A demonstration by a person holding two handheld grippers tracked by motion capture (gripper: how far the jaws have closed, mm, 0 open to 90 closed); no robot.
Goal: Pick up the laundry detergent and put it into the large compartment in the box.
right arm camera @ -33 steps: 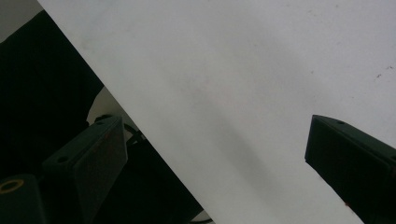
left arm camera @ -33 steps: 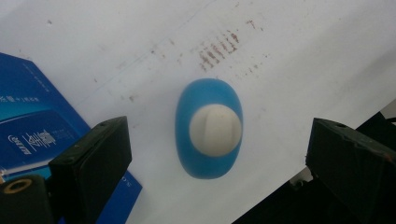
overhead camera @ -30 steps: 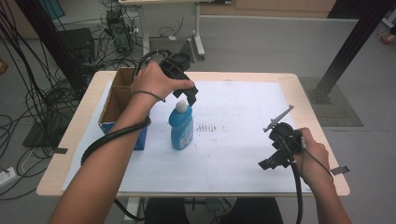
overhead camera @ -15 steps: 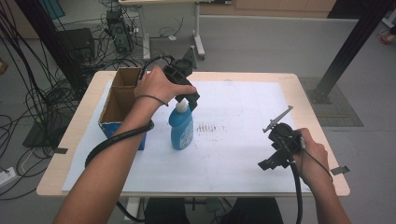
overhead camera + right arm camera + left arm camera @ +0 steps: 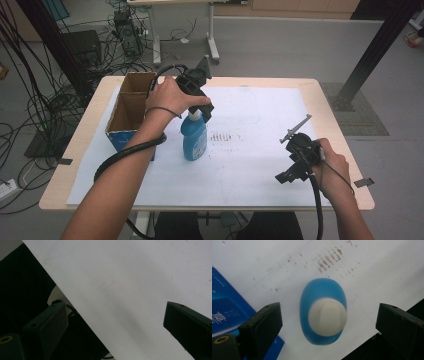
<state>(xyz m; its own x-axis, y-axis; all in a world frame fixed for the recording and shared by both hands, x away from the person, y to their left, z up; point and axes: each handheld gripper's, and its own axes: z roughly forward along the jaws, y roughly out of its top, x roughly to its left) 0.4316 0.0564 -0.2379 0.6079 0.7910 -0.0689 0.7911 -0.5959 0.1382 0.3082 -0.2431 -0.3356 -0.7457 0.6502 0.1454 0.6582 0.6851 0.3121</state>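
At the lower right of the high view, the right tongs point(image 5: 292, 167) rest on the white sheet point(image 5: 260, 160) close to the counter's point(image 5: 345, 150) near edge, held by the person's right hand point(image 5: 332, 167). In the right gripper view their 2 jaws stand released, wide apart over bare paper, with the sheet's edge running diagonally from the upper left to the bottom centre and dark space beyond it.

A broad stretch of open paper lies between the 2 hands, marked by a patch of small reddish-brown streaks point(image 5: 220, 136) near the frame's centre.

Left of centre, the blue bottle point(image 5: 194, 137) stands upright on the sheet, just beside the blue cardboard box point(image 5: 129, 112), whose top is open. The left tongs point(image 5: 202, 112) hang directly above the bottle, gripped by the left hand point(image 5: 170, 97). In the left gripper view the jaws are released, 1 on each side of the white cap point(image 5: 327, 316), with clear gaps to the bottle on both sides; the box's blue wall point(image 5: 227, 310) sits at the left edge.

Beyond the counter, at the top of the high view, lies grey floor point(image 5: 280, 50), with tangled black cables point(image 5: 60, 65) at the upper left and a dark post point(image 5: 370, 55) at the upper right.
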